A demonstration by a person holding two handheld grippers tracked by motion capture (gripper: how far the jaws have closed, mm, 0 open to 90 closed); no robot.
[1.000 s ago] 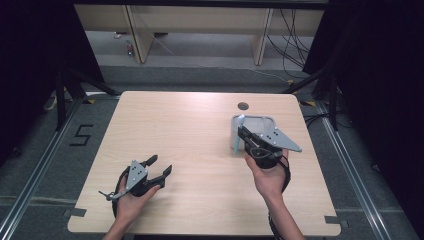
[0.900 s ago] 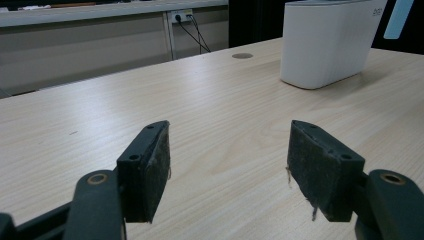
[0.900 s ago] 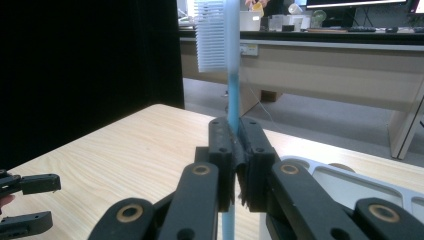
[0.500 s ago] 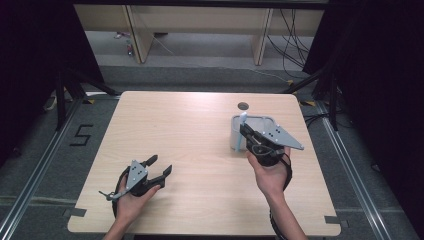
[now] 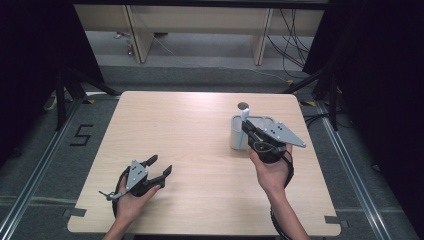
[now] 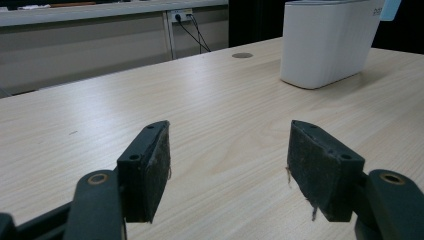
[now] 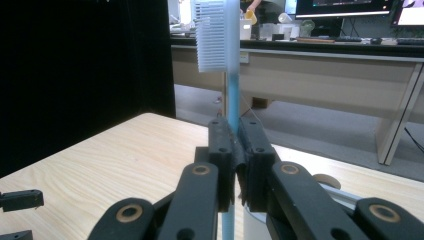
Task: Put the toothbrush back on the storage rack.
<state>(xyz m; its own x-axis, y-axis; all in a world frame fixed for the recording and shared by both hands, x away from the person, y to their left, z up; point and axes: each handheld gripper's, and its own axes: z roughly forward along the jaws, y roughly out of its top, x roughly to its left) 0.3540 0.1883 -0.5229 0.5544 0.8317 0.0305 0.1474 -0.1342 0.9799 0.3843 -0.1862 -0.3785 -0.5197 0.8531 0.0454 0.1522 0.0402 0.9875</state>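
A pale blue toothbrush (image 7: 231,75) is pinched upright between the pressed-together jaws of the right tongs (image 7: 234,150), its white bristle head raised above them. In the high view, the right tongs (image 5: 248,131) are held over a white holder (image 5: 236,135) standing on the far right part of the wooden counter (image 5: 190,130), the toothbrush (image 5: 243,125) rising at the holder's left end. The left tongs (image 5: 161,166) are rested near the counter's front left, jaws spread with nothing between them.
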